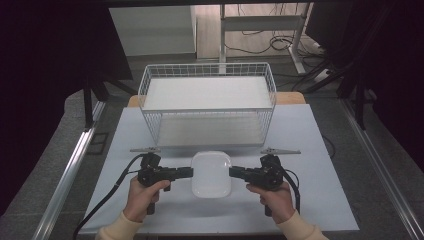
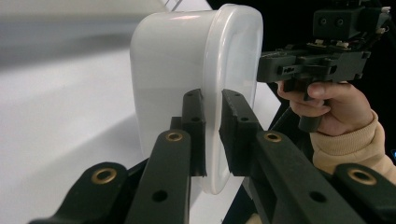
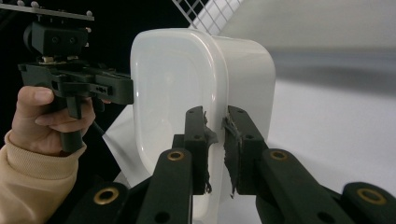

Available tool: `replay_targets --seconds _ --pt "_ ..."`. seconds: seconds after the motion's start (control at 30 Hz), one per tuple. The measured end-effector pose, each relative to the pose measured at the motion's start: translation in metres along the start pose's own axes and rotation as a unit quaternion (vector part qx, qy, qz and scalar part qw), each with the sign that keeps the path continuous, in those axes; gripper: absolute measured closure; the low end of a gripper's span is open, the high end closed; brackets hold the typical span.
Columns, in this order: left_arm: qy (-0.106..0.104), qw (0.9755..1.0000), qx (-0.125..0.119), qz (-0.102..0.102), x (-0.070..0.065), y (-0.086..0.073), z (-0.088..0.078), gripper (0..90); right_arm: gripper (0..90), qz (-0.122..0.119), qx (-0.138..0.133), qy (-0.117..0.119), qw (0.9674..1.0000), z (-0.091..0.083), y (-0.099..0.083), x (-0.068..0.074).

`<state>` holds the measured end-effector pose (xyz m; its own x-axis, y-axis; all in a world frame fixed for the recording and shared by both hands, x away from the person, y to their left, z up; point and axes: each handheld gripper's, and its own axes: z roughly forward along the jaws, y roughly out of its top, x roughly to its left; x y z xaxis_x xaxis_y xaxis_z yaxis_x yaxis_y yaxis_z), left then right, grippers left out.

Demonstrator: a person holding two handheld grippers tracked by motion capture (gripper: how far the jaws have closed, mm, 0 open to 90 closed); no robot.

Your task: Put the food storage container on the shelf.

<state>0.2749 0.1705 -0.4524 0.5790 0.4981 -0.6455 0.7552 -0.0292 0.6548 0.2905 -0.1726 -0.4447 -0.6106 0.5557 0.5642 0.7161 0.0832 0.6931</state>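
Note:
A white plastic tub (image 1: 211, 173) with rounded corners hangs between my two grippers, just above the table near its front edge. My left gripper (image 1: 190, 173) is shut on the tub's left rim, and in the left gripper view its black jaws (image 2: 212, 95) pinch the thin rim of the tub (image 2: 173, 60). On the opposite side my right gripper (image 1: 232, 172) clamps the right rim. The right gripper view has its worn pads (image 3: 216, 112) pressed on the rim of the tub (image 3: 168, 84). Each gripper is held by a hand in a cream sleeve.
A white wire basket rack (image 1: 207, 102) with two shelves stands right behind the tub. Two flat metal clips (image 1: 145, 149) (image 1: 281, 151) lie by the rack's front corners. The pale table (image 1: 320, 190) ends at metal rails on both sides.

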Motion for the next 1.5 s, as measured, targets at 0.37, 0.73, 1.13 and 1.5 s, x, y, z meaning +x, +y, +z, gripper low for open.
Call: replay_targets --seconds 0.37,0.73,1.13,1.5 --pt "0.006 0.9993 -0.021 0.03 -0.015 0.035 -0.005 80.8 79.3 -0.04 -0.017 -0.01 0.999 -0.014 0.038 0.011" --pt "0.013 0.9975 -0.04 0.057 -0.026 0.073 -0.015 80.7 79.3 -0.069 -0.034 -0.016 0.9969 -0.022 0.079 0.024" --pt "0.008 0.9956 -0.057 0.074 -0.03 0.111 -0.026 80.5 79.7 -0.092 -0.047 -0.012 0.9946 -0.029 0.119 0.035" --pt "0.015 0.9946 -0.065 0.079 -0.029 0.138 -0.031 80.1 79.9 -0.103 -0.053 -0.013 0.9932 -0.028 0.147 0.04"
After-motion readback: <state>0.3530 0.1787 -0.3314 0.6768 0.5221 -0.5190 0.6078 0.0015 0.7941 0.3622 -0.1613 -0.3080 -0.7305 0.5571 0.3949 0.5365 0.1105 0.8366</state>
